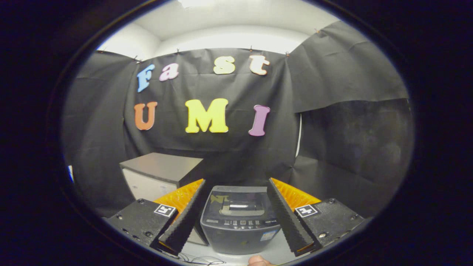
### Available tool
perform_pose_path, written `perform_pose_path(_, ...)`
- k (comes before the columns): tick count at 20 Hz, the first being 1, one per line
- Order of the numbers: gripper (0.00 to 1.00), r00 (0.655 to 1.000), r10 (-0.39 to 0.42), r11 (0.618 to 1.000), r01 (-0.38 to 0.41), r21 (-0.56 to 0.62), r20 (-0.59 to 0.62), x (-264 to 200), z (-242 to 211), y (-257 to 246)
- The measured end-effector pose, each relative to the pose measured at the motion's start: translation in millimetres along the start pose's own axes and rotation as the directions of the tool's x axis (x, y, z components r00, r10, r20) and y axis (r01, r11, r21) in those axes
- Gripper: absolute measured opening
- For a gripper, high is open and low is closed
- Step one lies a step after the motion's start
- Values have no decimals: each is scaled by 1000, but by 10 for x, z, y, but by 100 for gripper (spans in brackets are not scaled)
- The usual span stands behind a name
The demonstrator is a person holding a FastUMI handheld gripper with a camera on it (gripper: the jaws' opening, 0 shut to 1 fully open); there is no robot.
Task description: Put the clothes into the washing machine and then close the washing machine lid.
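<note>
My gripper [236,218] hangs back from the washer [239,221], fingers spread wide with nothing held, so the whole machine shows in the gap between them. That distance gives me a full look at its top. The lid [238,205] lies flat and closed, its dark window glinting, the control strip facing me. I see no clothes anywhere; whether they are inside under the lid I cannot tell. A grey box [159,175] stands just beside the washer, behind my left finger. Loose thin wires [201,260] lie on the white floor [273,253] below.
</note>
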State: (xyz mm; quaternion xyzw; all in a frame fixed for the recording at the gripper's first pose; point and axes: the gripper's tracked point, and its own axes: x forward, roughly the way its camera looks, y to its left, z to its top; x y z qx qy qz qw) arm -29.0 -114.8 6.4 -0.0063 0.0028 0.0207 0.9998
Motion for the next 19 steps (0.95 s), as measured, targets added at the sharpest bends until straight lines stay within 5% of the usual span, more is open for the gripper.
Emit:
perform_pose_path(11,100,983,178,984,-179,11,49,-1490,-298,-90)
perform_pose_path(19,100,988,135,990,-138,39,71,-1794,-225,-200)
